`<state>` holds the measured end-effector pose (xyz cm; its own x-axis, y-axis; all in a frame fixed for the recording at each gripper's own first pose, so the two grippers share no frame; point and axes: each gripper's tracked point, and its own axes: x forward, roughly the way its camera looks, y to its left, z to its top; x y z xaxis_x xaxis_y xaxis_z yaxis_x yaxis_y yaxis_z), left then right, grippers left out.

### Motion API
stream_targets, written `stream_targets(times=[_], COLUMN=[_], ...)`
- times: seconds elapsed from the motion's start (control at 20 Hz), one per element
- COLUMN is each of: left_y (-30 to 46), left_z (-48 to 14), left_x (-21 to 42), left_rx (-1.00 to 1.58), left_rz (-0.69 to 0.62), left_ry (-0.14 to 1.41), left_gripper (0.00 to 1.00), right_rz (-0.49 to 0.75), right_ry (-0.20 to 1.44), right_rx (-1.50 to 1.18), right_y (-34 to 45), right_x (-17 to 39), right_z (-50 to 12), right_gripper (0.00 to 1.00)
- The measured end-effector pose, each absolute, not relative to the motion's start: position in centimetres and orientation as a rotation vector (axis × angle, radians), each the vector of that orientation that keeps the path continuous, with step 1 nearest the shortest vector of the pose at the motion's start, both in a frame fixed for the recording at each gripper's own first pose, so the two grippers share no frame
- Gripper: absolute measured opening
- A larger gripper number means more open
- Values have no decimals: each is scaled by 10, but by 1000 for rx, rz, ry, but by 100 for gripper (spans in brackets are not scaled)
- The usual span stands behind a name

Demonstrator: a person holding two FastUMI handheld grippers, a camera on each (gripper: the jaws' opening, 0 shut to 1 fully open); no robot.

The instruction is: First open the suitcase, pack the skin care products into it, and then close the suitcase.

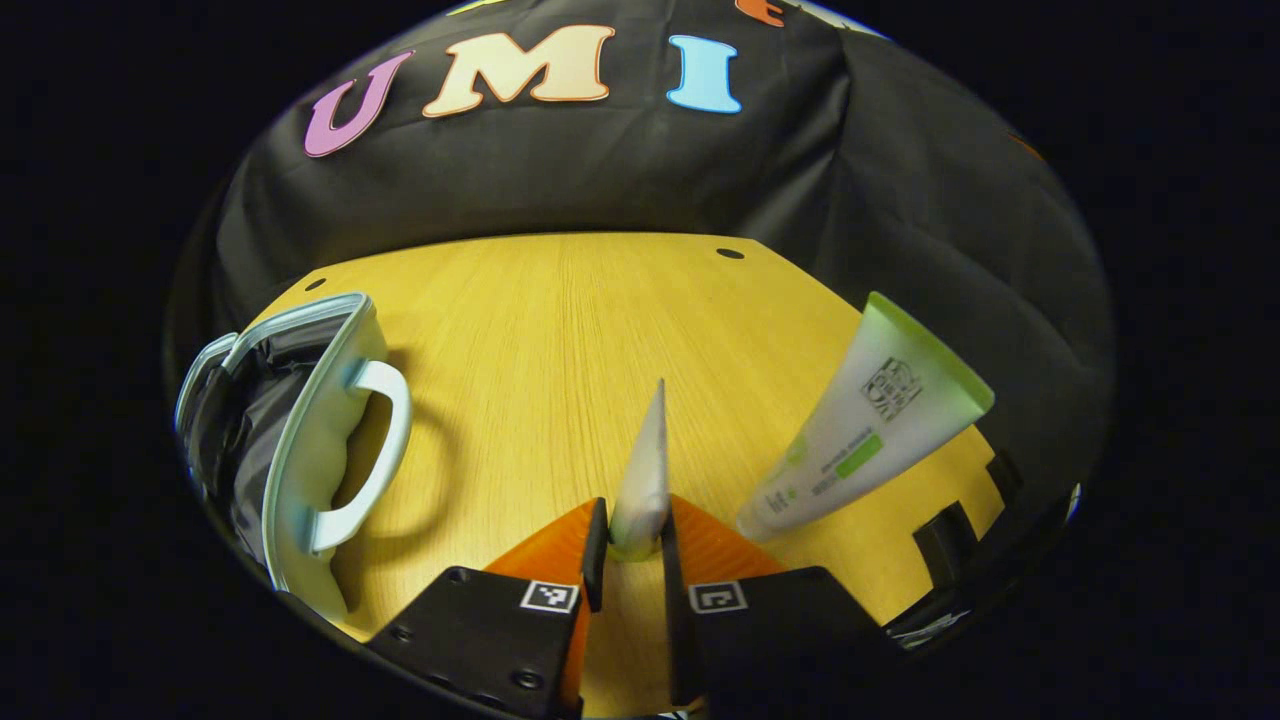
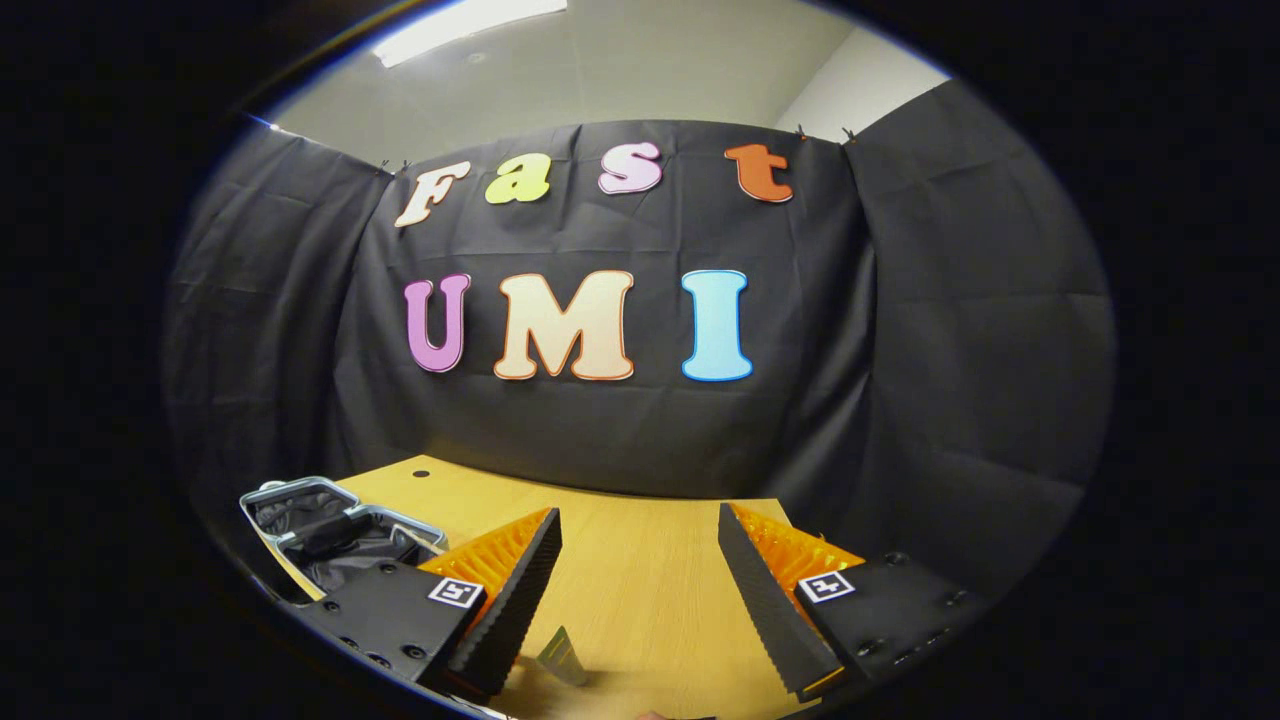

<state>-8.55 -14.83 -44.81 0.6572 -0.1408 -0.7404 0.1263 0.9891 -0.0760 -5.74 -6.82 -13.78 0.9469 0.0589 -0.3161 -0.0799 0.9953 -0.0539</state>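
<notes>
My left gripper [image 1: 632,545] is shut on a pale skin care tube [image 1: 645,470], seen edge-on with its flat crimped end pointing away over the table. A second tube [image 1: 868,425], frosted white with a green end, stands cap-down to its right. The light blue suitcase [image 1: 300,430] lies open at the left, showing its dark lining and its handle [image 1: 375,450]. In the right gripper view my right gripper [image 2: 640,590] is open above the table, with nothing between its fingers. The open suitcase [image 2: 330,530] sits to its left. A crimped tube end [image 2: 560,655] pokes up low near its left finger.
The wooden table [image 1: 580,320] stretches ahead to the black cloth wall. Dark blocky parts [image 1: 950,540] show at the table's right edge; I cannot tell what they are. Small holes mark the table's far corners [image 1: 730,253].
</notes>
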Motion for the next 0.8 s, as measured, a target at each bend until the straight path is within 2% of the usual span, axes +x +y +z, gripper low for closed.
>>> stream_targets(times=[0.05, 0.25, 0.8], left_y=[-150, -149, -109], left_z=[-449, -435, -329], left_x=[-85, -82, -72], left_rx=[-29, -45, -10], left_rz=[-160, -168, -95], left_ry=[843, 827, 712], left_gripper=[23, 18, 18], right_rz=[75, 108, 216], right_ry=[326, 353, 523], right_rx=[-69, -71, -62], right_y=[-67, -58, -18], right_x=[-60, -69, -89], right_z=[-143, -164, -269], right_gripper=[98, 99, 100])
